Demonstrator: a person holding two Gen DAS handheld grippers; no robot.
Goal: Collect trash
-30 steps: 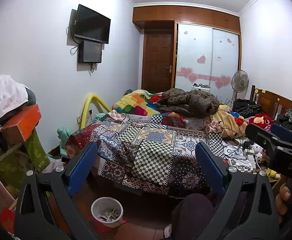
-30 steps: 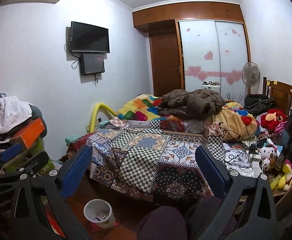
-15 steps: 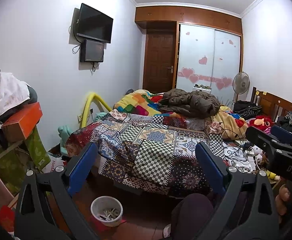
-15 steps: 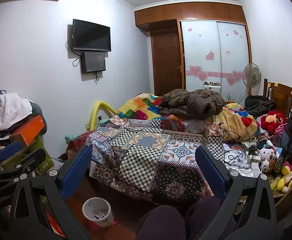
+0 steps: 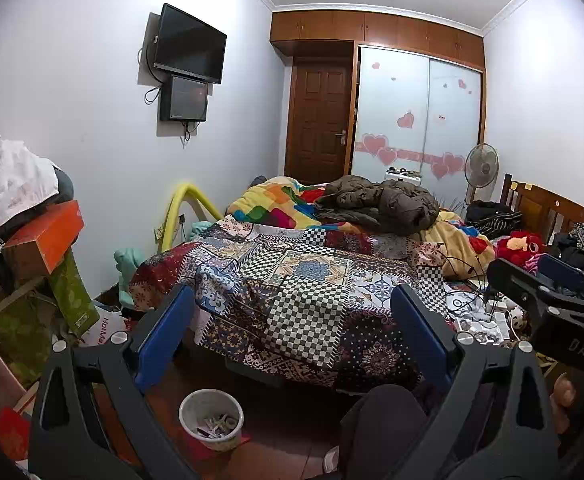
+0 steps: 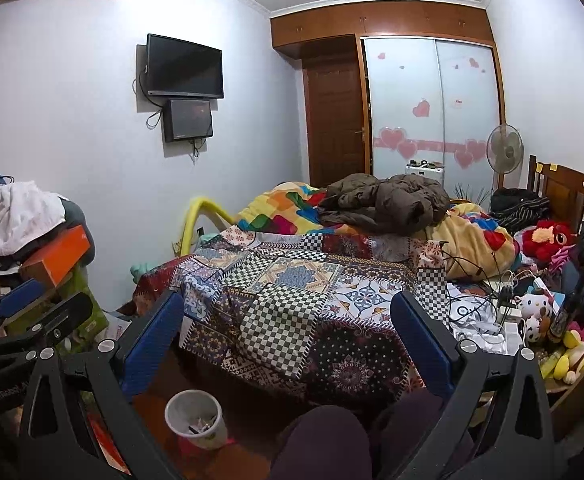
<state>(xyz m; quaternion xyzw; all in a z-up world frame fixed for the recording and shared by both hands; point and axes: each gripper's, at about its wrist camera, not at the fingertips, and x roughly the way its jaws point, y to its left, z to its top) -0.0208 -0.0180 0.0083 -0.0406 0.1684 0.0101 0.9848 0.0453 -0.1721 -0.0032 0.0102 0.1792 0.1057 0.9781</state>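
Standing by the quilted bed (image 5: pixel 308 292), a white bin (image 5: pixel 211 418) holds scraps.

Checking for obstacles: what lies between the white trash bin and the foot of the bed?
In both wrist views, only bare reddish-brown floor separates the white trash bin from the patchwork-covered bed. The bin stands apart from the hanging cover.
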